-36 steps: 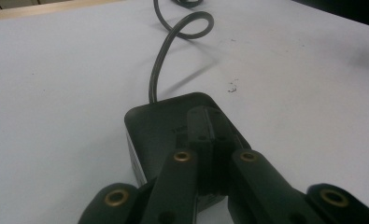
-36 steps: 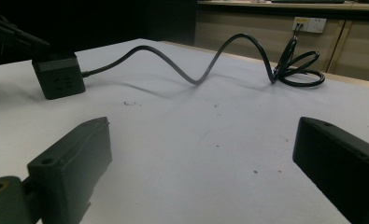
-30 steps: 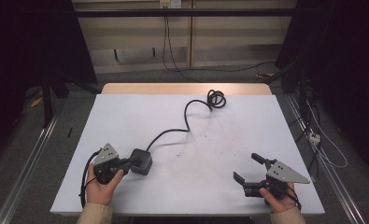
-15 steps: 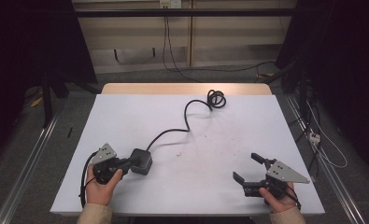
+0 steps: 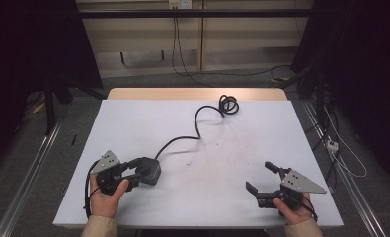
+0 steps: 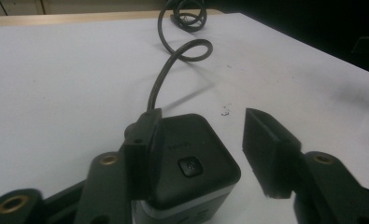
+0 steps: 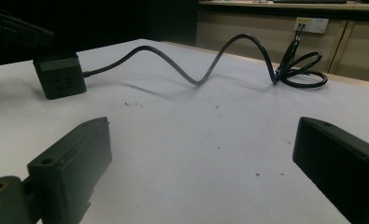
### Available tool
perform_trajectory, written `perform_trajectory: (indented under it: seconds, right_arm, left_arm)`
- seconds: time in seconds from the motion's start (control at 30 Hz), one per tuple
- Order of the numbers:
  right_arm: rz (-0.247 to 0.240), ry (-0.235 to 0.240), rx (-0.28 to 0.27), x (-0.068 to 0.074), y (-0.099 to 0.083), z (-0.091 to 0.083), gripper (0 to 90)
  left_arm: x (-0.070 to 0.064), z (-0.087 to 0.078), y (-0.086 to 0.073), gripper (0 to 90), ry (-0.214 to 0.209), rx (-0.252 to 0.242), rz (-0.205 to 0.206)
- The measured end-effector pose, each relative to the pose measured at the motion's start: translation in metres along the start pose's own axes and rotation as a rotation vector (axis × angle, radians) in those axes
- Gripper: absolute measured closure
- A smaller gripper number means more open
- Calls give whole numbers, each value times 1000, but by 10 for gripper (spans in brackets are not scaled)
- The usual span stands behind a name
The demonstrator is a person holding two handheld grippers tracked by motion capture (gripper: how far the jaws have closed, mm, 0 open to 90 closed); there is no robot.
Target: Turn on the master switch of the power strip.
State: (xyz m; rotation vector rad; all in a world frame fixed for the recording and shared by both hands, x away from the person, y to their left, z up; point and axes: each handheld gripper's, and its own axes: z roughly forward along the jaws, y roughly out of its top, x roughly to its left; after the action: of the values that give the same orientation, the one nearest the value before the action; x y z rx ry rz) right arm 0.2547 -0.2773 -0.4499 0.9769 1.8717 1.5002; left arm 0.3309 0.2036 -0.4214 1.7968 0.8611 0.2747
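A dark grey cube-shaped power socket point(image 5: 150, 170) rests on the white table point(image 5: 133, 123) at the front left. Its black cable point(image 5: 197, 133) snakes back to a coil point(image 5: 228, 104) near the far edge. My left gripper point(image 5: 137, 172) is open and straddles the cube. In the left gripper view the cube point(image 6: 191, 163) touches one jaw, while the other jaw stands a gap away from it. My right gripper point(image 5: 259, 176) is open at the front right with nothing between its jaws. From the right gripper view the cube point(image 7: 60, 81) lies far off, and the cable point(image 7: 205, 70) arches across.
Bare white tabletop lies between the two grippers and behind them. A wooden strip point(image 5: 197, 94) edges the far side of the table. Metal rails point(image 5: 29, 177) run along the floor on both sides, and loose cables point(image 5: 340, 148) lie on the floor at the right.
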Motion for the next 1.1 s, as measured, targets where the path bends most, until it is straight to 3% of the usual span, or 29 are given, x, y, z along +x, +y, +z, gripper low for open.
perform_trajectory:
  seconds: [0.4,1.1]
  right_arm:
    - [0,0,-2,0,0,0,41]
    - [-3,5,0,0,0,1,41]
  left_arm:
    - [1,5,0,227,14,11,5]
    - [3,6,-1,128,15,29,17]
